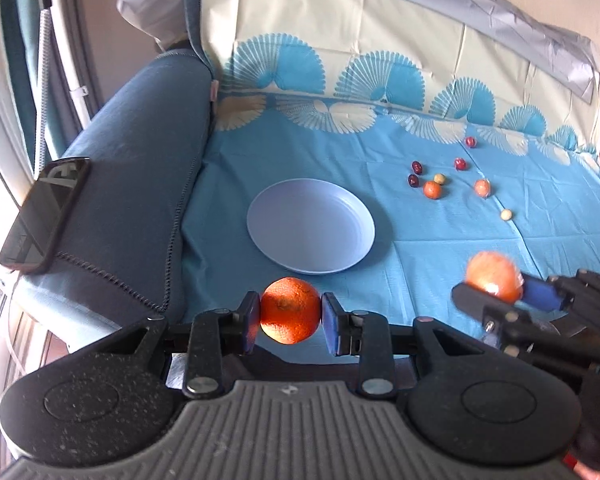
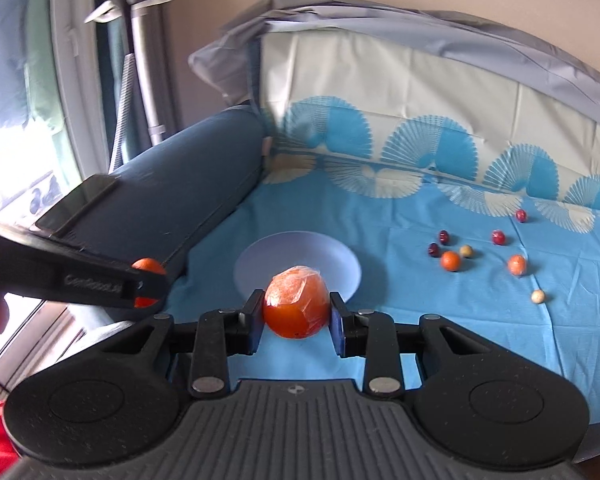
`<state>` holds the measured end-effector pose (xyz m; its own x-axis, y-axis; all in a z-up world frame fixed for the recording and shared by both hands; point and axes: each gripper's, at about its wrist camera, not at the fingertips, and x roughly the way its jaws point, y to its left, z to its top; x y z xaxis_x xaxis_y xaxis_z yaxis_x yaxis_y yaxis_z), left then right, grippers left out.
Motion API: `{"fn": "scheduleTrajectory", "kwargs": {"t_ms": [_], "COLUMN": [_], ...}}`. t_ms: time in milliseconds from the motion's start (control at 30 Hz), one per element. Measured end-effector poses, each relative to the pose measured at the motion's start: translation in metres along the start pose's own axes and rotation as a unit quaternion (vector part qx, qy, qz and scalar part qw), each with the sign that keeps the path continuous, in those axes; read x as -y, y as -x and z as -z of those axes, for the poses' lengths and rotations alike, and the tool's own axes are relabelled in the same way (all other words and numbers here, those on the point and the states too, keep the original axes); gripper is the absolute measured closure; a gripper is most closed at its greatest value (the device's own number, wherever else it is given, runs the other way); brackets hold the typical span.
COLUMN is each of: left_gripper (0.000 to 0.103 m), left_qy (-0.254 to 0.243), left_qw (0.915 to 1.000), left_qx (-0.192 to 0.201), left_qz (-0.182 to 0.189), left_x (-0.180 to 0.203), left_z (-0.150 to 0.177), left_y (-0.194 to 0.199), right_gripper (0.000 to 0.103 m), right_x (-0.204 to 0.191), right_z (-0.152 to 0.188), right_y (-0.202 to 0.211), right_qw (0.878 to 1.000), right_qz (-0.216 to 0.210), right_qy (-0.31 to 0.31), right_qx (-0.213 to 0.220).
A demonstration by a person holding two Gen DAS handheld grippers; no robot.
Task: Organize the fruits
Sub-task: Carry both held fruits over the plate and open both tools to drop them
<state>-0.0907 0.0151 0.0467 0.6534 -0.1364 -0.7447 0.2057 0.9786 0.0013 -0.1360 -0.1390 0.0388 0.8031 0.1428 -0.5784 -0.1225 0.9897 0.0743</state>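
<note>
The left gripper (image 1: 291,317) jaws grasp an orange (image 1: 290,310); the right gripper (image 2: 296,309) jaws grasp a wrapped orange (image 2: 296,307). Both hang near the plate (image 1: 276,236), with bare cloth (image 1: 440,264) around it. Small fruits (image 1: 432,189) lie far right.

Daylight enters from the window (image 2: 16,132) at left, overexposed there. Fisheye bends the edges. Motion blur smears the right gripper (image 1: 500,300) and the wrapped orange (image 1: 494,276).
</note>
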Motion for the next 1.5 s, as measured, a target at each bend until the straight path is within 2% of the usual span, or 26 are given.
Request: {"fn": "scheduleTrajectory", "kwargs": {"t_ms": [300, 567, 867, 1067, 1233, 1500], "left_gripper": [0.067, 0.067, 0.066, 0.066, 0.066, 0.066], "left_qy": [0.015, 0.013, 0.007, 0.001, 0.004, -0.004], "left_qw": [0.9995, 0.9991, 0.9992, 0.9995, 0.9998, 1.0000], "left_qx": [0.026, 0.039, 0.036, 0.029, 0.019, 0.000], "left_qz": [-0.008, -0.012, -0.013, -0.006, 0.002, 0.006], "left_x": [-0.017, -0.014, -0.010, -0.005, -0.001, 0.000], "left_z": [0.009, 0.008, 0.006, -0.003, -0.021, -0.053], "left_y": [0.036, 0.053, 0.052, 0.038, 0.011, -0.064], "right_gripper": [0.069, 0.069, 0.069, 0.069, 0.069, 0.069], "right_x": [-0.027, -0.022, -0.016, -0.006, 0.006, 0.027], "right_z": [0.002, -0.001, 0.001, 0.002, -0.003, -0.014], "right_y": [0.032, 0.047, 0.049, 0.042, 0.023, -0.048], "right_qw": [0.999, 0.999, 0.998, 0.999, 0.999, 0.999], "right_qz": [-0.011, -0.007, -0.009, 0.005, 0.019, 0.031], "right_qy": [0.024, 0.015, 0.005, -0.004, -0.007, -0.013], "right_qx": [0.023, 0.045, 0.056, 0.052, 0.041, 0.008]}}
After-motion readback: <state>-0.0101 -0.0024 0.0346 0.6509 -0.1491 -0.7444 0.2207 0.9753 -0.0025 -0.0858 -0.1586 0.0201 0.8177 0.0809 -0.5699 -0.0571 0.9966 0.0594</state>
